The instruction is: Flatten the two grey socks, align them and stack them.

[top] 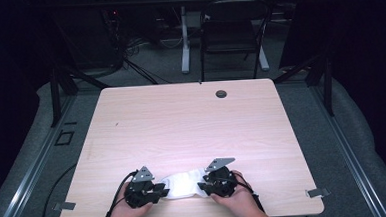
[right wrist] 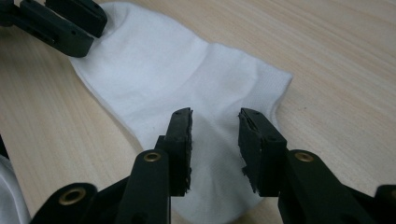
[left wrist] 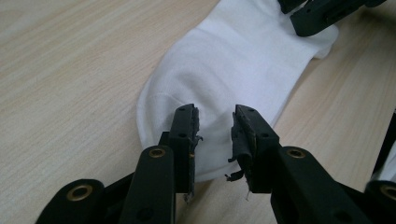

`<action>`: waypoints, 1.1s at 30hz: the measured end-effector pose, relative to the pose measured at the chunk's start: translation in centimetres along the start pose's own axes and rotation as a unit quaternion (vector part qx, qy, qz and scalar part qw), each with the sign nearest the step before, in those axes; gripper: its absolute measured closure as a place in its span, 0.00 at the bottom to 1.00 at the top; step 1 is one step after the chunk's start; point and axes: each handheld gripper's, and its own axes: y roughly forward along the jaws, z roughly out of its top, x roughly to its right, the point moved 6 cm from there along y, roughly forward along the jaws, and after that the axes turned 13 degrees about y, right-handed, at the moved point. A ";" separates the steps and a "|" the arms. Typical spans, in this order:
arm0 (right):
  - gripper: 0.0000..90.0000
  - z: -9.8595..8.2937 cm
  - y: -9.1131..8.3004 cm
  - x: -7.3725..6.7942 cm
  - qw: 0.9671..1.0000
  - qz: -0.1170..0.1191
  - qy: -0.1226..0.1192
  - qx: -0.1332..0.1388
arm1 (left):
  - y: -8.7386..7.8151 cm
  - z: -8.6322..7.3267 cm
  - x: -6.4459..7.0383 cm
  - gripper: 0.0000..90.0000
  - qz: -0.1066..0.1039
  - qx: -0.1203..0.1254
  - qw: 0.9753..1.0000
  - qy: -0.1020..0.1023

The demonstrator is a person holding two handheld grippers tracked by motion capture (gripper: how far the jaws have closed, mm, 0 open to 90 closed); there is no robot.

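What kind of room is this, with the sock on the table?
Probably a lab or studio for recording. The wooden table stands brightly lit among dark curtains, with cables on the floor and a chair behind. A person holds tongs over a white sock.

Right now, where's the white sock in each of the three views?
High view: white sock at the table's near edge, between the two grippers.
Left gripper view: sock runs from centre to upper right.
Right gripper view: sock runs from upper left to bottom centre.
Shared landmark: the light wooden table.
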 end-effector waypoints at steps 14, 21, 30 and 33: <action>0.74 -0.7 -0.3 0.3 1.000 0.008 0.026 0.007 | 0.1 -0.2 -0.5 0.77 0.001 0.004 1.000 -0.005; 0.74 -0.7 -0.2 0.4 0.999 0.011 0.038 0.010 | 0.2 -0.1 -1.1 0.77 0.011 0.009 1.000 -0.003; 0.74 -0.2 0.1 0.6 0.999 0.008 0.042 0.014 | 0.3 0.0 -1.7 0.77 0.018 0.015 1.000 -0.013; 0.74 -0.1 0.2 0.6 0.999 0.009 0.043 0.017 | 0.4 0.1 -1.8 0.77 0.018 0.015 1.000 -0.012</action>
